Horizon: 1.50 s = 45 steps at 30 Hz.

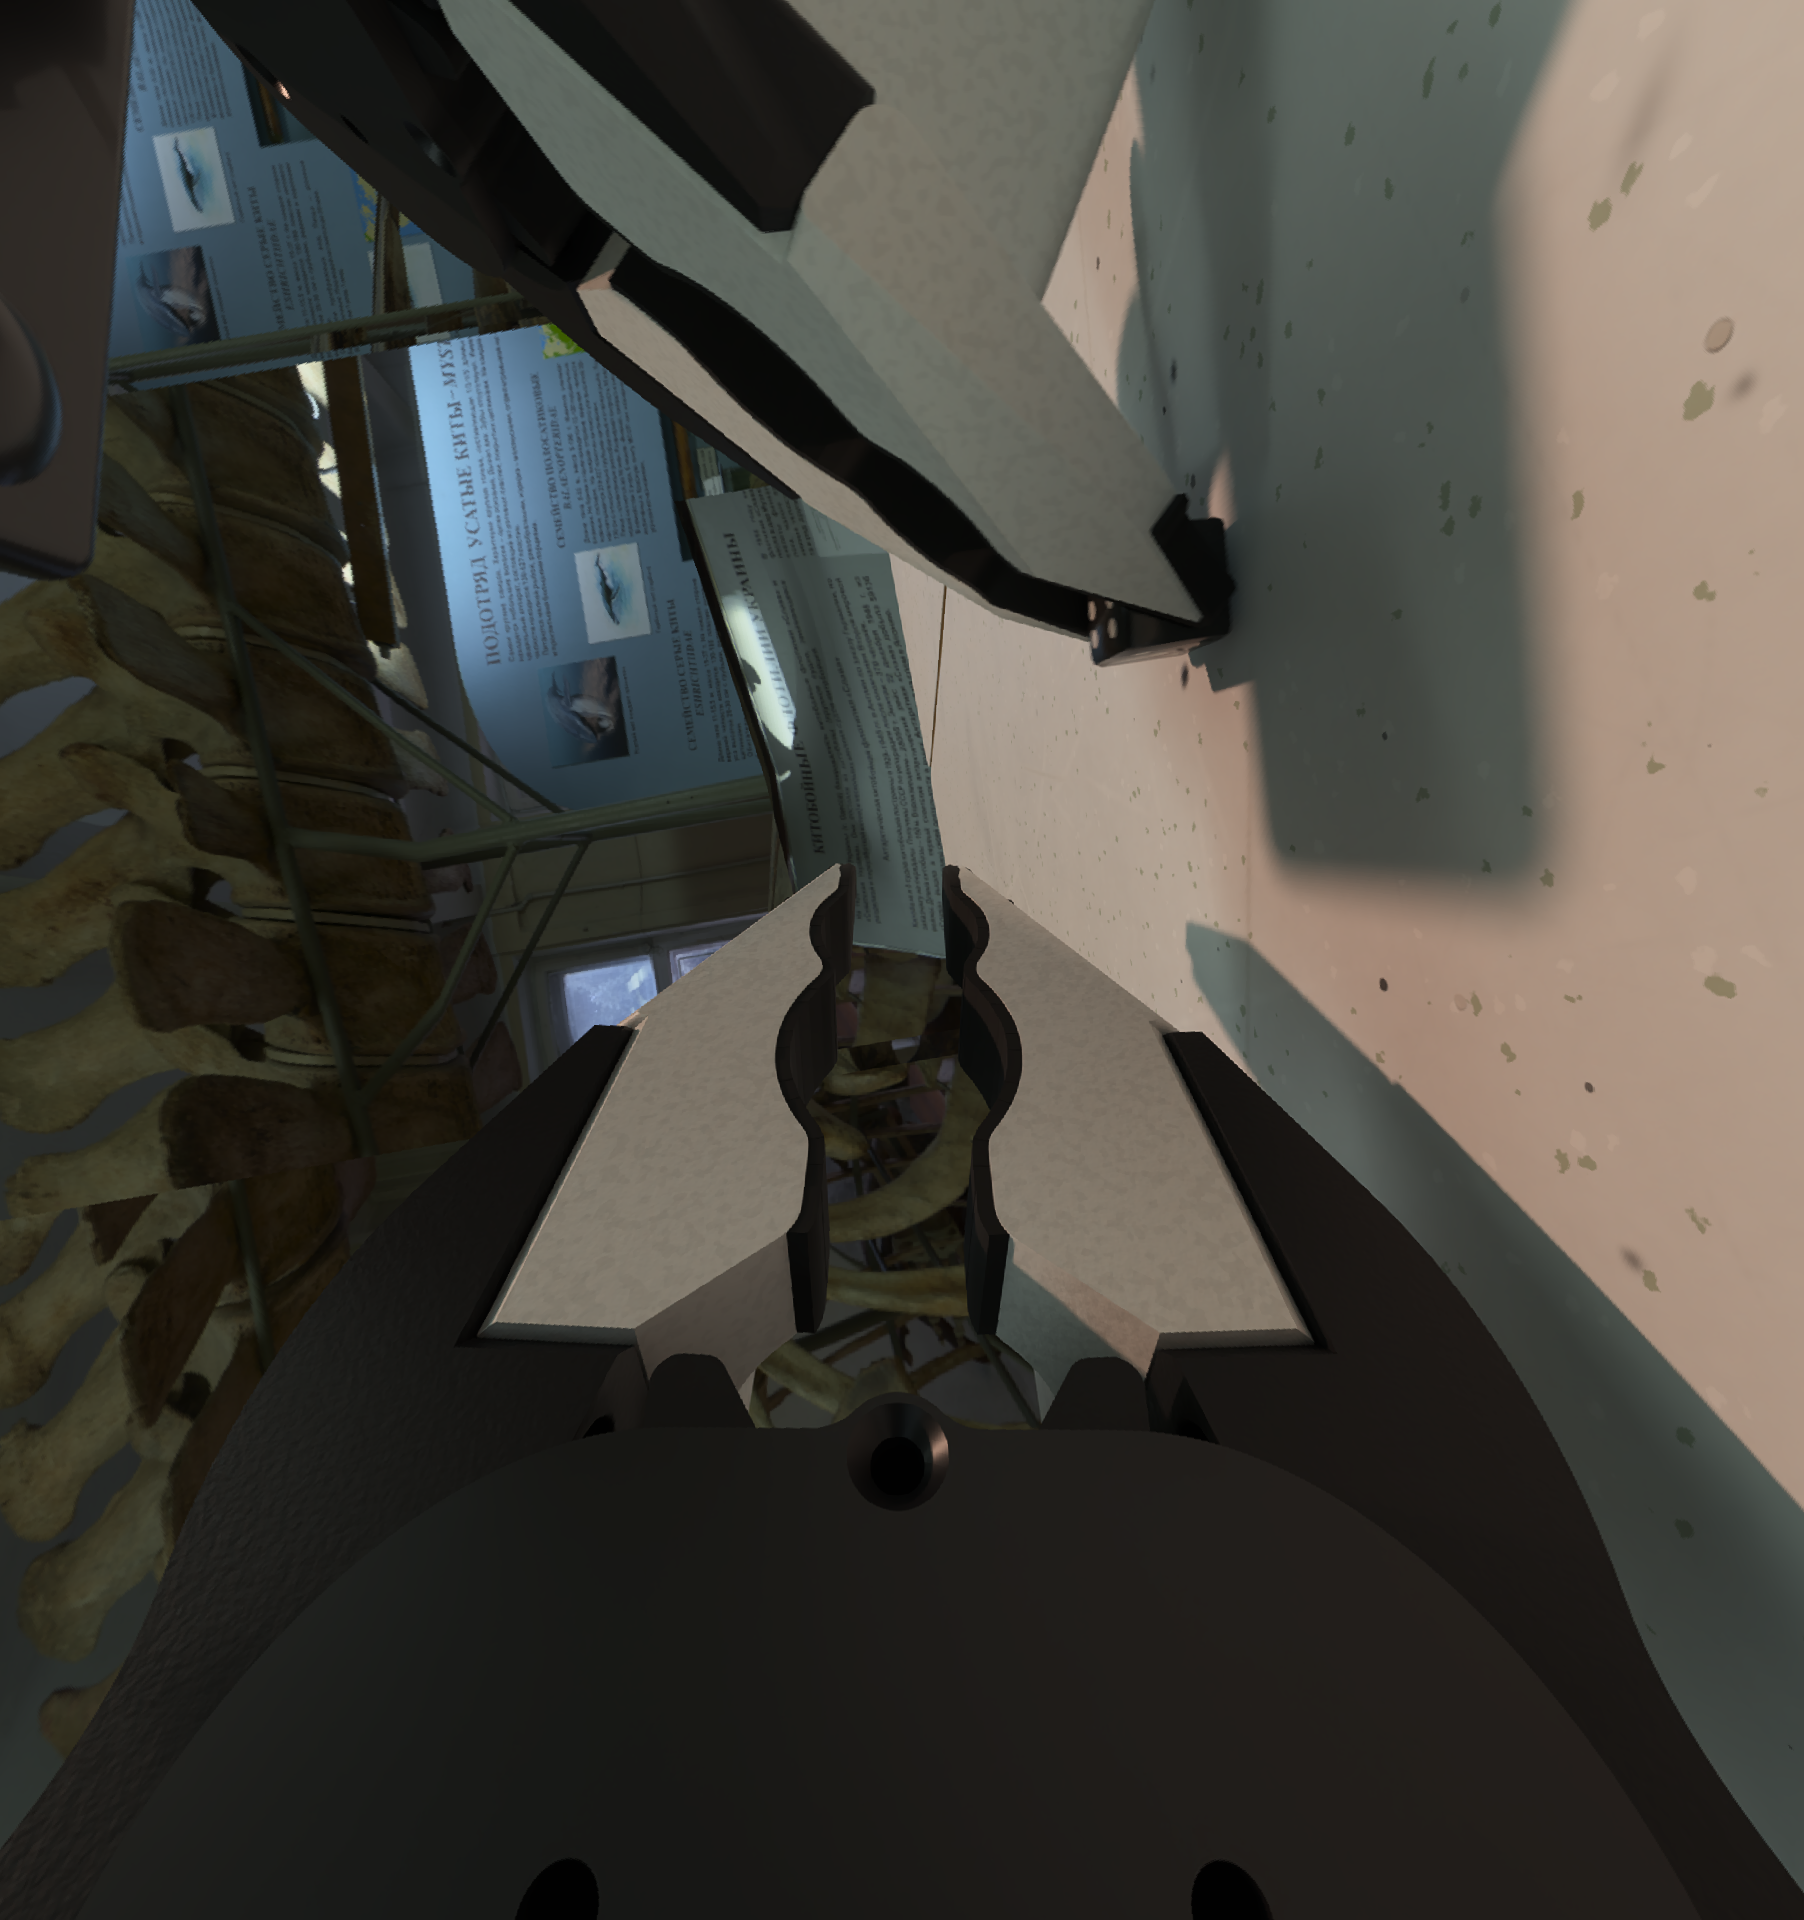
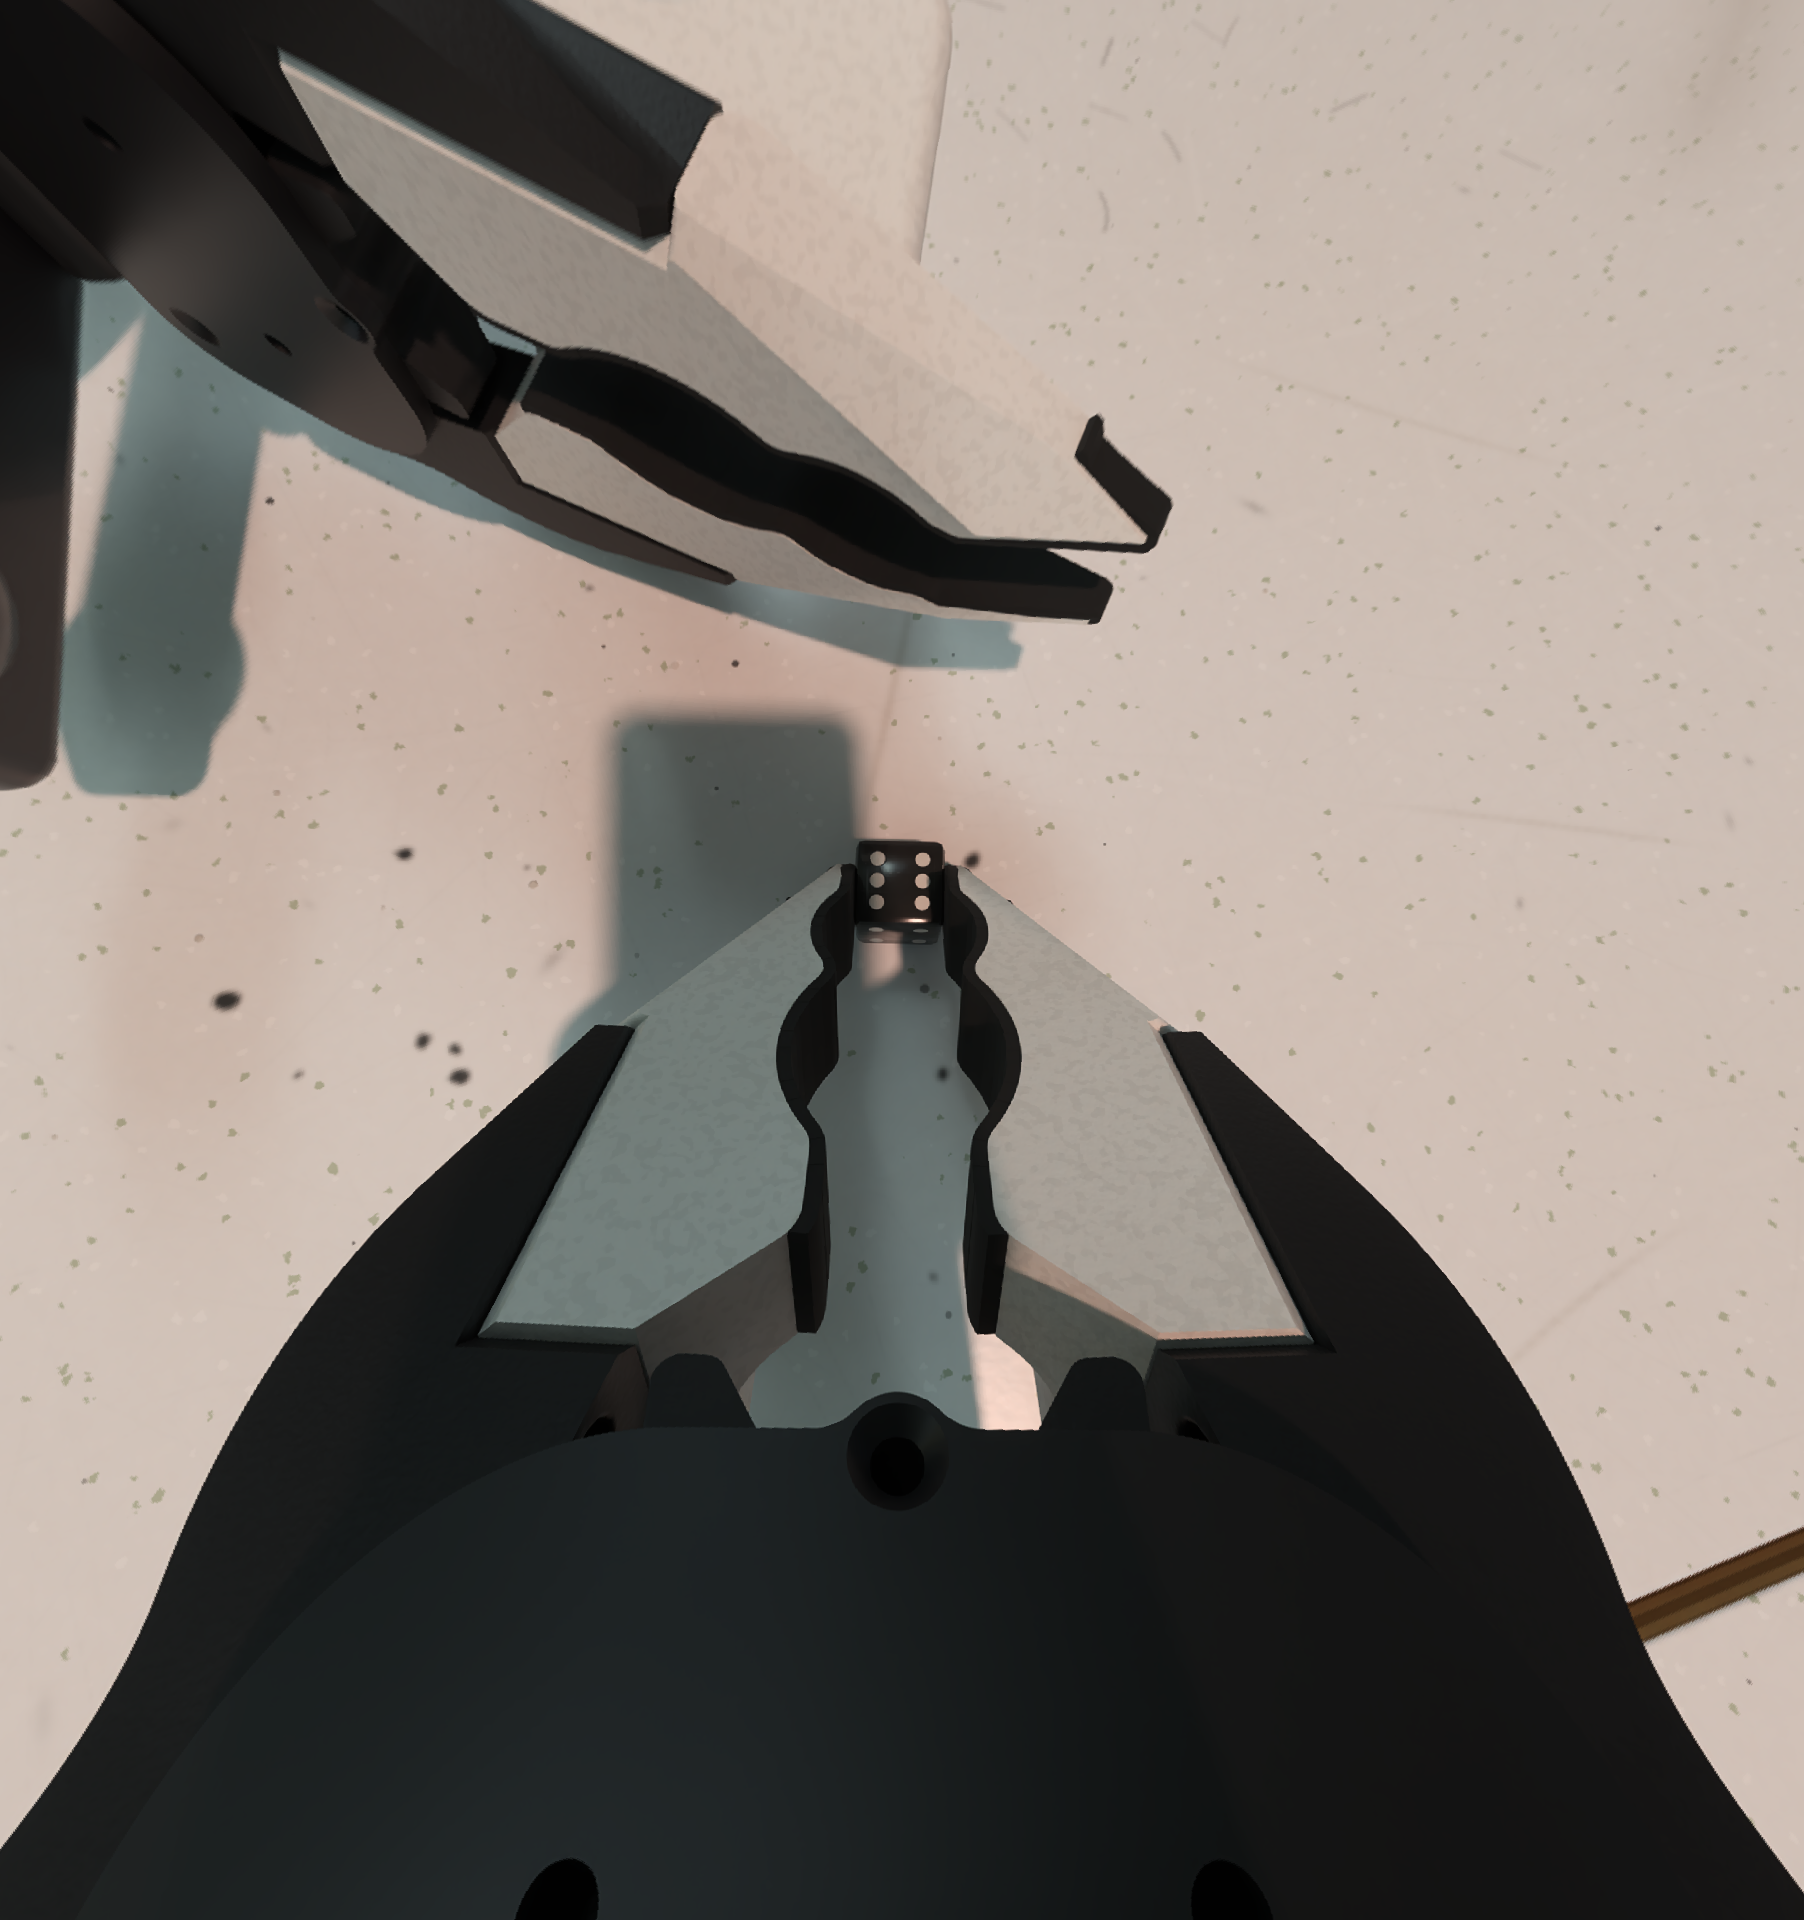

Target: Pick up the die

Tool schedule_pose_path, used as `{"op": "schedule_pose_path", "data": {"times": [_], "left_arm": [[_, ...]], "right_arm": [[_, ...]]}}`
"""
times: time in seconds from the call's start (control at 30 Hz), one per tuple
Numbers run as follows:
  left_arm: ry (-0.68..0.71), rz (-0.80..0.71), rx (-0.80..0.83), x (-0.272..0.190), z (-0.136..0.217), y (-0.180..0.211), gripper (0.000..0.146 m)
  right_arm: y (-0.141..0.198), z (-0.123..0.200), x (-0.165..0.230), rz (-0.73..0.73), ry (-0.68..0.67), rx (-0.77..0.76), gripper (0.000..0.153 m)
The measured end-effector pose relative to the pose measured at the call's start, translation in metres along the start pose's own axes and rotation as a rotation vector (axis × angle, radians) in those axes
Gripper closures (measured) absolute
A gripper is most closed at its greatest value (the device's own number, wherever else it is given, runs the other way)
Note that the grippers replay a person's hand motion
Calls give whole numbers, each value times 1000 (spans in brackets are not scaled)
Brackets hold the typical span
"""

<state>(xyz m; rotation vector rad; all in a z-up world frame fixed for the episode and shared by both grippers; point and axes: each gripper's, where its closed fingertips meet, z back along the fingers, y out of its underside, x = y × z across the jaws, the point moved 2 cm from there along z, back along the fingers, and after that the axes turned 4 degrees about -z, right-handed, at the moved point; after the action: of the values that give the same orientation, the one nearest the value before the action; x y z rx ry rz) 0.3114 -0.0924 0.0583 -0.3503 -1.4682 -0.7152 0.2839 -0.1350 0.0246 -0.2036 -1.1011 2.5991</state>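
In the right wrist view, the right tool points down at a pale speckled tabletop, and the die, small and black with white pips, sits squeezed between its two dark fingertips, a six-pip face turned toward the camera. The fingertips press against the die's left and right sides, so this tool is closed on it. Whether the die touches the tabletop or hangs just clear of it cannot be told from this angle; a soft shadow lies on the surface right behind it. The left tool reaches in from the upper left of the same view, well apart from the die, its fingers a small way apart with nothing between them. In the left wrist view, the left tool looks along the tabletop toward wall posters and a large skeleton; its tips stand slightly parted and empty. There the right tool comes down from above, its tips at the surface with the die pinched in them.
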Motion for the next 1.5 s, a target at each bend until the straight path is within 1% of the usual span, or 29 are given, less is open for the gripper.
{"op": "schedule_pose_path", "data": {"times": [0.3,0.5,0.67,0.83,1.07,1.33,1.5], "left_arm": [[9,3,-8,-2,-1,-1,130],[5,6,-20,-1,-1,-4,130],[6,11,-30,0,-1,-5,130],[2,6,-39,0,-1,-8,130],[0,2,-47,1,0,-9,130],[0,8,-65,2,1,-12,130],[-1,4,-68,2,1,-12,130]], "right_arm": [[-16,25,-3,-51,-32,-115,137],[-17,28,-3,-63,-52,-119,137],[-18,31,-6,-60,-28,-123,137],[-18,33,-9,-82,-34,-137,137],[-19,33,-5,-62,-42,-138,137],[-19,34,-2,9,-39,-136,137],[-19,34,-2,5,-49,-137,137]]}}
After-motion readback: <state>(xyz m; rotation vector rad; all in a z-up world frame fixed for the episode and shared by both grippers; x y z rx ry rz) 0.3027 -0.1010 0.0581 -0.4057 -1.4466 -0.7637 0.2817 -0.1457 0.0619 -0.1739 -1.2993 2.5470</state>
